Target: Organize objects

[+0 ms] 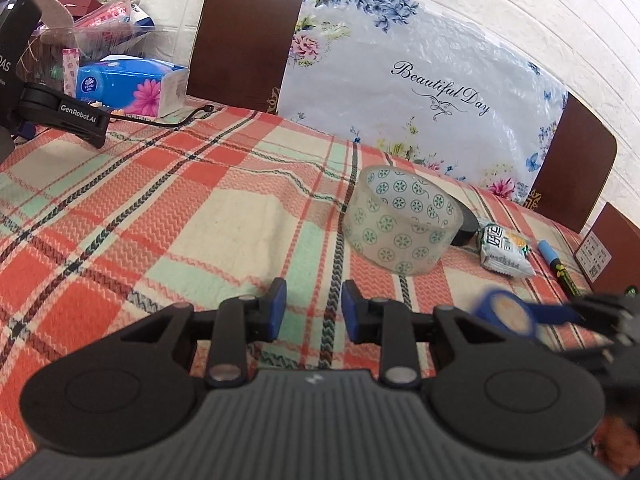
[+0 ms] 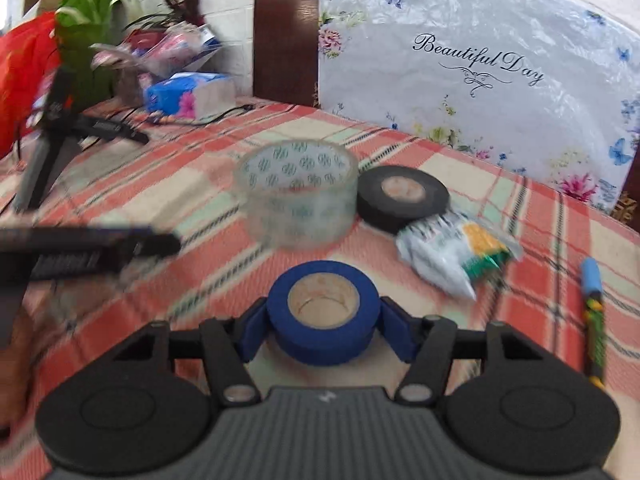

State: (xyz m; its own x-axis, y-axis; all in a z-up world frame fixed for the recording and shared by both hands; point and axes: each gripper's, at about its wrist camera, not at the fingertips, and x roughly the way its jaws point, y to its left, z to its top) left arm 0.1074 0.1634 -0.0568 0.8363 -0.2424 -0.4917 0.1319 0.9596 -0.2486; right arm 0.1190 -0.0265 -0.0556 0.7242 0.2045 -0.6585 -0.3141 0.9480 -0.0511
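Blue tape roll (image 2: 322, 312) sits clamped between right gripper (image 2: 323, 326) pads.

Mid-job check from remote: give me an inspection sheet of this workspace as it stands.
Surface: plaid tablecloth, bare near the left gripper.
Job's things: blue tape; clear patterned tape beside black tape; snack packet; marker.
Clutter: tissue pack, plastic tub.
Grippers: right gripper closed on blue tape; left gripper holds nothing, narrow gap.
Cables: black cable near tissues.
Surroundings: chairs, floral bag, white brick wall.
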